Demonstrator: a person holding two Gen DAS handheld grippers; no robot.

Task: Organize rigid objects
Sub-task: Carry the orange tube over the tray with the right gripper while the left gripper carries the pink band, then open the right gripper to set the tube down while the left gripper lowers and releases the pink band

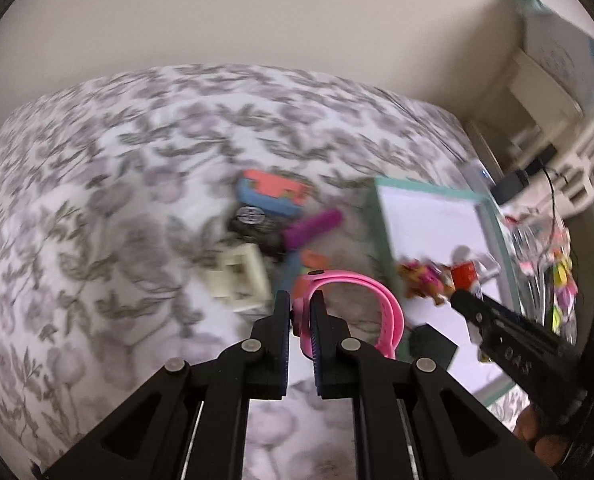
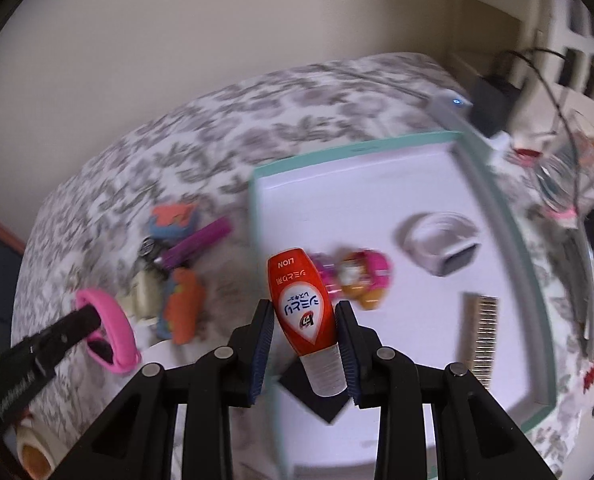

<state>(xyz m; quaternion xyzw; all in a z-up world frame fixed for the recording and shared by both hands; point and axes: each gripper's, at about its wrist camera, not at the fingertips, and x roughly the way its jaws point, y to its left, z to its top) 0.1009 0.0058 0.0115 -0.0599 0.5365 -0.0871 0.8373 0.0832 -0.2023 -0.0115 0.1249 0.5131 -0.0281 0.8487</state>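
Observation:
My left gripper point(image 1: 301, 304) is shut on a pink wristband point(image 1: 357, 296) and holds it above the floral bedspread point(image 1: 97, 200). My right gripper point(image 2: 303, 312) is shut on a red-orange tube point(image 2: 301, 300) with a white cap, over the left edge of a white tray with a teal rim point(image 2: 377, 146). Each gripper shows in the other view: the left gripper point(image 2: 87, 316) with the wristband point(image 2: 113, 332), the right gripper point(image 1: 463, 300) with the tube point(image 1: 463, 274). On the tray point(image 1: 417, 186) lie a pink and orange toy point(image 2: 357, 276), a white round case point(image 2: 437, 240), a gold comb-like strip point(image 2: 485, 336) and a black square point(image 2: 317, 400).
Left of the tray a pile lies on the bedspread: a blue and orange block point(image 1: 273, 192), a purple cylinder point(image 1: 313, 226), a black round item point(image 1: 253, 220), a cream square piece point(image 1: 241, 276). A glass point(image 2: 557, 184), cable and black charger point(image 2: 493, 100) crowd the tray's right side.

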